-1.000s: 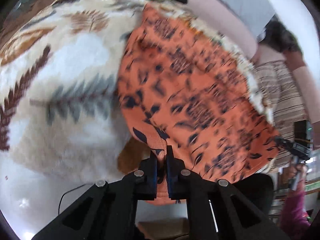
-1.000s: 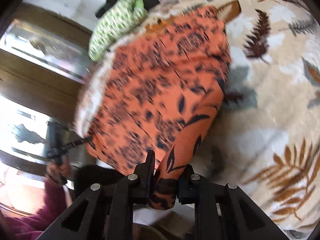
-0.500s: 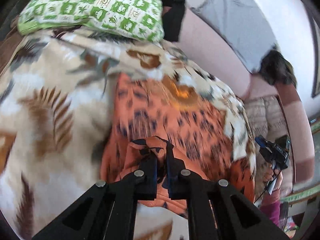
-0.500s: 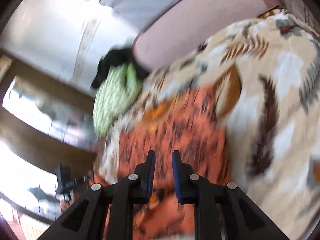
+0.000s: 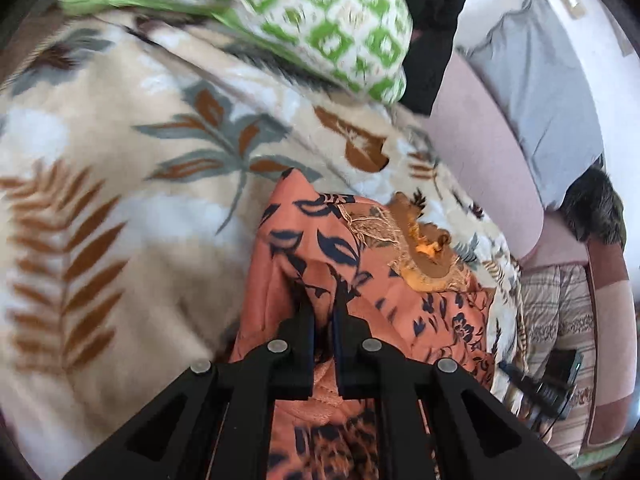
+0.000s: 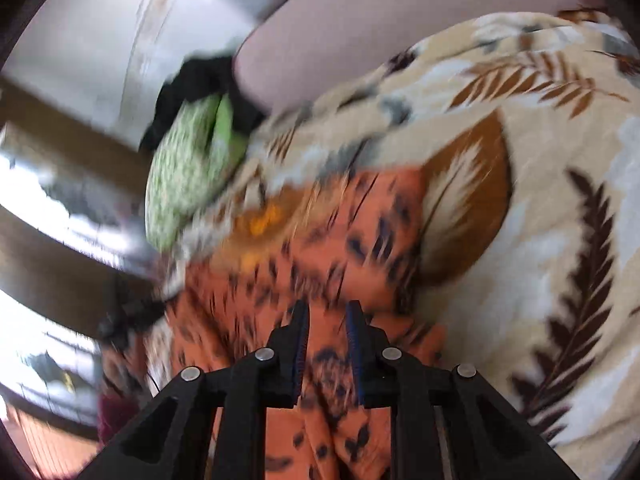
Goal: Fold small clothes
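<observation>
Pinching orange garment (image 5: 384,312): left tongs (image 5: 323,308); right tongs (image 6: 327,312) parted, empty.

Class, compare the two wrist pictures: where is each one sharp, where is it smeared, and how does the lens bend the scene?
Left wrist view: the orange leaf-print garment is crisp near the jaws, while the green-and-white patterned cushion smears. Right wrist view: motion blur streaks the garment and the bright window side, yet the right gripper stays sharp. Both views: fisheye curvature and dark corners.
</observation>
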